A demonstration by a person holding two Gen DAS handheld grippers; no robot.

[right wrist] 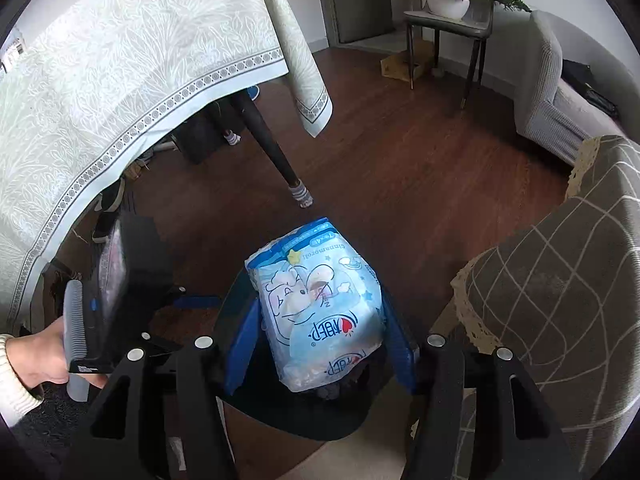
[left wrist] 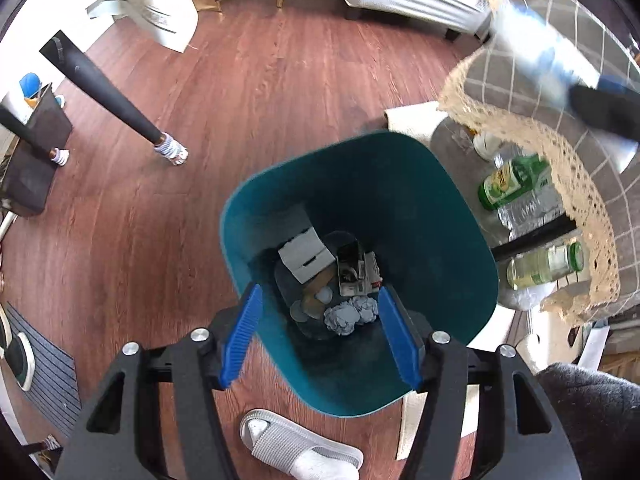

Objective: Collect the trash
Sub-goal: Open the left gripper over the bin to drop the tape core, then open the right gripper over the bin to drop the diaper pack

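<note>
Item: teal bin (left wrist: pixel 440 216), set on the wooden floor (left wrist: pixel 240 100) beside a low cloth-draped surface (left wrist: pixel 560 92); crumpled paper balls (left wrist: pixel 350 314), a small grey carton (left wrist: pixel 306 258) and other scraps are held at its bottom. Left gripper (left wrist: pixel 320 336): poised above the bin mouth, pointed steeply down, blue fingers (left wrist: pixel 242 336) parted with nothing between them. Right gripper (right wrist: pixel 318 344): closed on a blue-and-white printed tissue pack (right wrist: pixel 320 312), pinched at both sides by the fingers (right wrist: pixel 240 352), its far end projecting beyond the tips; the pack is seen over a dark rim taken to be the bin's, though this cannot be told for certain. Risks: the soft pack could be deformed and slid out of the grip early, and be landed on the floor or on the grey slipper (left wrist: pixel 300 448) beside the bin; if released off-centre, it could be caught on the rim and tipped outward; the two grippers, crowded over one opening, could be knocked together. Glass bottles (left wrist: pixel 516 180) are noted beneath the surface near the bin and could be struck by a wide swing. A person's hand (right wrist: pixel 36 364) is seen on the left gripper's handle.
</note>
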